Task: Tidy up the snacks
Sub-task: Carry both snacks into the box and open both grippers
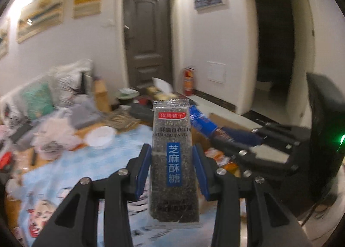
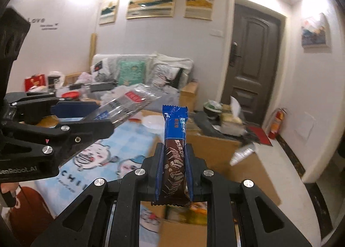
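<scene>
The left gripper (image 1: 171,158) holds a sesame bar (image 1: 172,160) between its jaws; the blue pads press both long edges, and the packet stands upright, extending well beyond the jaw tips. The right gripper (image 2: 173,160) holds a chocolate bar (image 2: 174,152) in narrow jaws, its blue end projecting past the tips. The two grippers are near each other, side by side, raised above the counter (image 1: 120,160). A white bowl (image 1: 100,137) sits on the counter beyond the left jaws.
</scene>
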